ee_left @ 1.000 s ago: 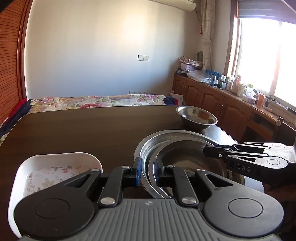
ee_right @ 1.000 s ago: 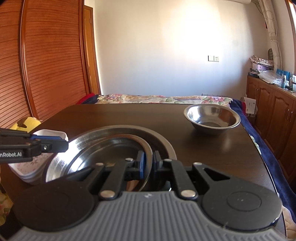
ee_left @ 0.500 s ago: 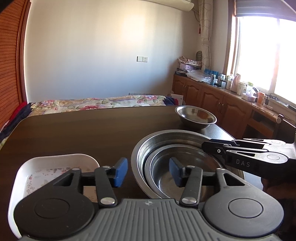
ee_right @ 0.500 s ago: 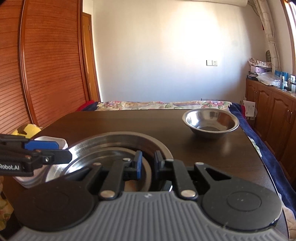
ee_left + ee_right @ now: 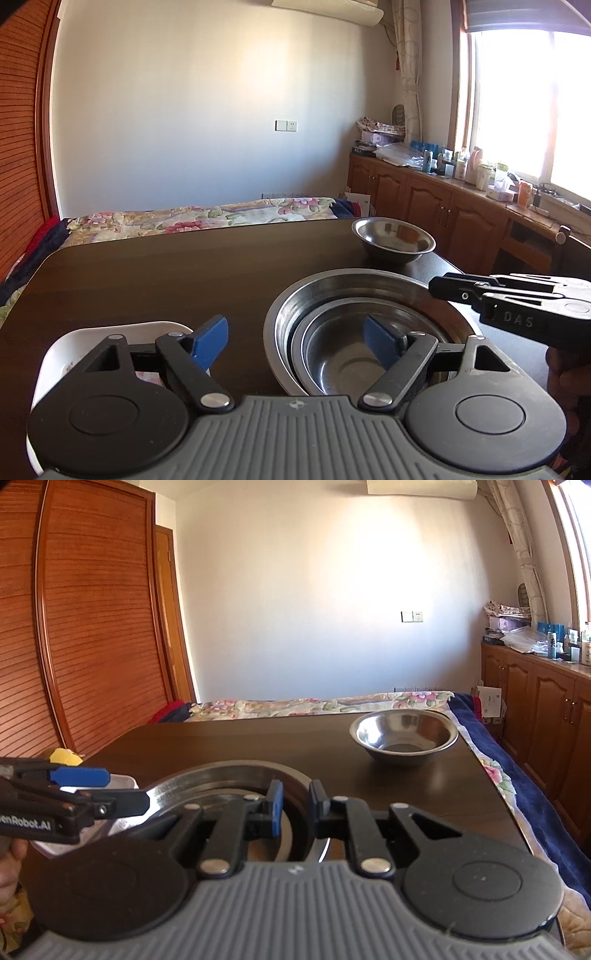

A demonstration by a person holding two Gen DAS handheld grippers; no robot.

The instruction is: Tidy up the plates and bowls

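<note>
Left gripper [image 5: 295,341] released, "enRobot.AI" – right gripper [image 5: 296,808] "DAS", slightly parted, over nested bowls [image 5: 343,354].

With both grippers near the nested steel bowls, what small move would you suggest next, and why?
Probably reach the right gripper forward toward the lone steel bowl at the table's far right. It stands apart from the nested bowls, the left gripper is wide open and empty, and the right's jaws show a narrow gap with nothing clearly held.

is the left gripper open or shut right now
Open: the left gripper has its jaws spread wide, gripping nothing, above the nested steel bowls.
</note>
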